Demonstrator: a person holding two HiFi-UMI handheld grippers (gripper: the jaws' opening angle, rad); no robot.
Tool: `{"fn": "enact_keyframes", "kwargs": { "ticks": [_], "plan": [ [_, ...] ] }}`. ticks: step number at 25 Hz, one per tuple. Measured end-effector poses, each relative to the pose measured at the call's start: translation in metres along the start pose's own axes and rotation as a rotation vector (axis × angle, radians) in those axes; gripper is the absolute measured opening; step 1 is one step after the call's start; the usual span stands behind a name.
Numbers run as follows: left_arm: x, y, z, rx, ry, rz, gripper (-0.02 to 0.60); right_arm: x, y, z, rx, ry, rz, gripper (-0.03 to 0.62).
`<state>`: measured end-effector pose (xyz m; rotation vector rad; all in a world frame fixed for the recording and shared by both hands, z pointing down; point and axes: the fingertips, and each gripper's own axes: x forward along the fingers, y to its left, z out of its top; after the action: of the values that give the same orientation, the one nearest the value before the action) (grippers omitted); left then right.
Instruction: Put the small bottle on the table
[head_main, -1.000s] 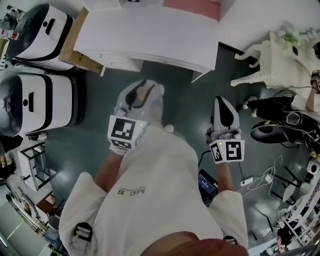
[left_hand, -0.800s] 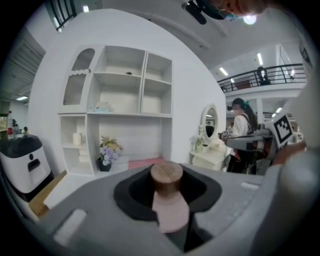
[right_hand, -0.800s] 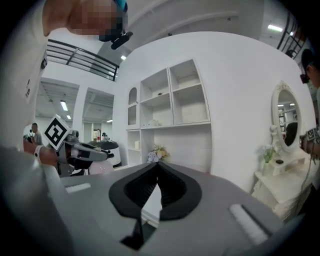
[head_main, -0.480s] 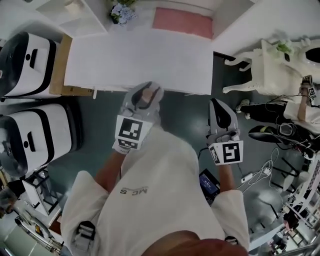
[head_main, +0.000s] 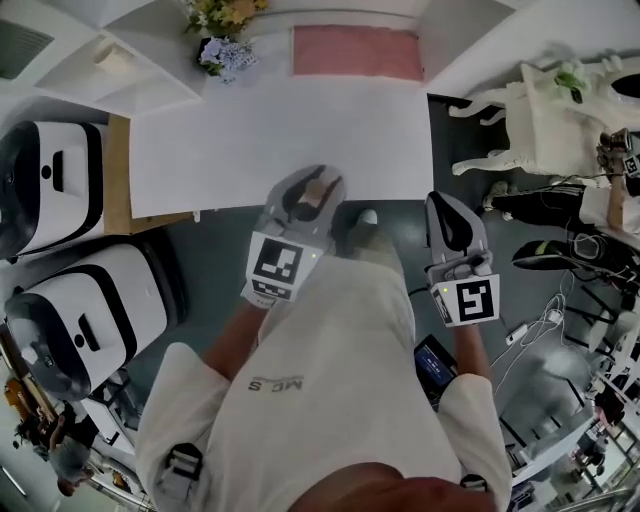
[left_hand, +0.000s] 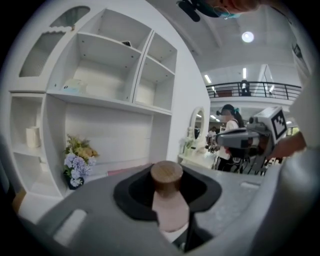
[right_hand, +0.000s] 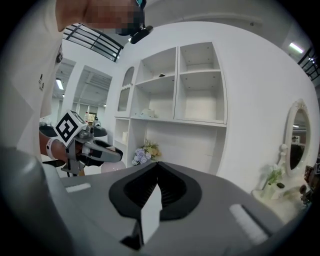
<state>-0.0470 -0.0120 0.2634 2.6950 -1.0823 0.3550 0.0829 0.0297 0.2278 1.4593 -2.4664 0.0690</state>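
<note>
In the head view my left gripper (head_main: 310, 182) is shut on a small pale pink bottle (head_main: 312, 193) with a round wooden cap. Its tips reach the front edge of the white table (head_main: 230, 140). The left gripper view shows the bottle (left_hand: 169, 207) upright between the jaws, the cap (left_hand: 166, 174) standing above them. To the right, my right gripper (head_main: 447, 207) is shut and empty, held over the dark floor beside the table's corner. Its jaws (right_hand: 157, 167) meet with nothing between them.
A flower pot (head_main: 222, 50) and a pink mat (head_main: 355, 52) lie at the table's far side, under white wall shelves (left_hand: 110, 75). Two white rounded machines (head_main: 90, 320) stand on the floor at left. A white chair (head_main: 550, 110) and cables (head_main: 540, 320) are at right.
Both grippers have moved forward towards the table, which now lies closer and squarer in view. The left gripper still holds the bottle and now reaches the table's front edge.
</note>
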Motion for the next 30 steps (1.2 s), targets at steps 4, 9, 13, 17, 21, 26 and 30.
{"fn": "enact_keyframes", "kwargs": {
  "ticks": [4,9,13,17,21,26,30],
  "plan": [
    [0.025,0.011,-0.004,0.007,0.021,-0.004,0.112,0.022,-0.011,-0.009,0.014,-0.001,0.007,-0.002],
    [0.052,0.021,-0.014,0.002,0.063,-0.005,0.112,0.044,-0.026,-0.030,0.056,0.025,0.000,-0.002],
    [0.072,0.028,-0.023,-0.002,0.075,0.005,0.112,0.057,-0.034,-0.048,0.072,0.045,0.009,-0.002],
    [0.093,0.034,-0.030,0.000,0.081,0.022,0.112,0.072,-0.041,-0.057,0.107,0.038,0.016,-0.002],
    [0.126,0.041,-0.040,0.006,0.092,0.029,0.112,0.091,-0.061,-0.071,0.124,0.035,0.025,-0.003],
    [0.155,0.044,-0.065,0.022,0.107,0.037,0.112,0.110,-0.073,-0.089,0.140,0.032,0.035,-0.002],
    [0.175,0.049,-0.089,0.013,0.126,0.057,0.112,0.123,-0.083,-0.109,0.187,0.031,0.036,-0.002]
  ]
}}
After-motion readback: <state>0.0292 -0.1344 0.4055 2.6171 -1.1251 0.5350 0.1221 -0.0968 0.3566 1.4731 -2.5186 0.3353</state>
